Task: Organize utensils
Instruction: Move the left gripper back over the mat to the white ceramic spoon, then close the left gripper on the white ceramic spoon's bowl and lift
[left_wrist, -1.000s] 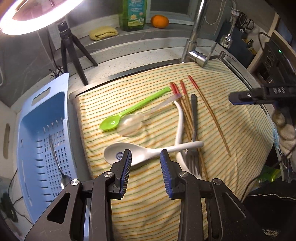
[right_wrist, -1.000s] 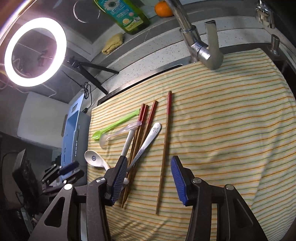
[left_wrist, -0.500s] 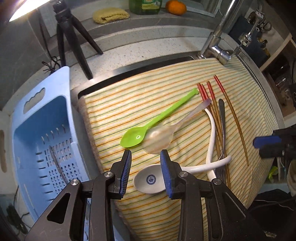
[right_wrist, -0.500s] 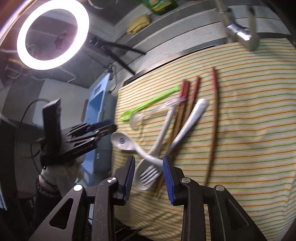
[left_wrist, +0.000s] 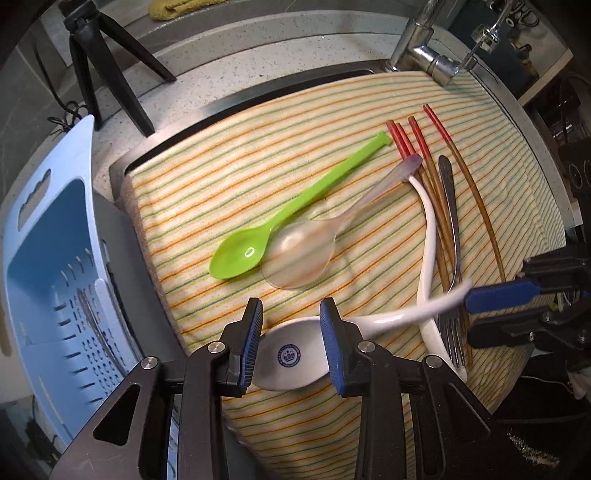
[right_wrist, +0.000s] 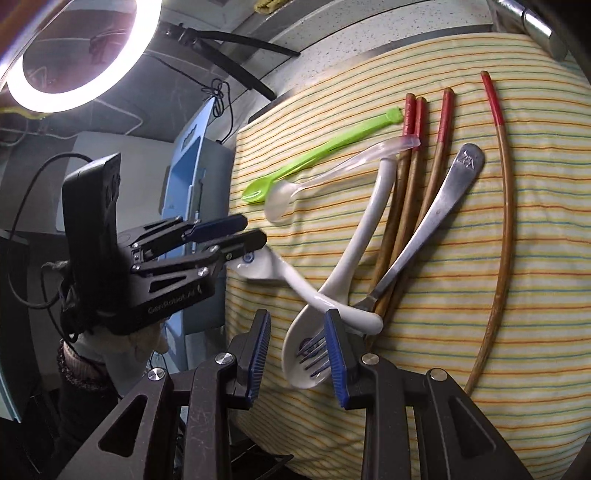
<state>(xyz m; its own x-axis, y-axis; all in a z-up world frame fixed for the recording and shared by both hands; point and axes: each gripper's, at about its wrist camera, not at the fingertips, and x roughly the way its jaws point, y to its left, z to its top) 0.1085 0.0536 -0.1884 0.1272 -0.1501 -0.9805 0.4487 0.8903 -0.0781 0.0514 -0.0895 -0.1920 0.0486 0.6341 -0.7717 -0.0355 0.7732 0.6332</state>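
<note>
A striped cloth (left_wrist: 229, 170) covers the counter so the utensils lie loose for sorting, with a blue basket (left_wrist: 48, 236) at nine o'clock, probably their destination. The left tool (left_wrist: 291, 332), jaws narrow, straddles the bowl of a glossy white crested spoon (left_wrist: 284, 356) without clearly pinching it. The right tool (right_wrist: 297, 354), equally narrow, brackets a second white spoon (right_wrist: 306, 354) and steel fork (right_wrist: 424, 225) tines at six o'clock, holding nothing.

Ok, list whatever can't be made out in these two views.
- Left wrist view: the utensil in the blue basket is a blurred streak, so its type is unclear.
- Left wrist view: the left tongs cover the edges of the emblem spoon, so contact is unclear.
- Right wrist view: the right tongs hide part of the fork tines.
- Right wrist view: the chopsticks have their lower ends under the fork and emblem spoon.
</note>
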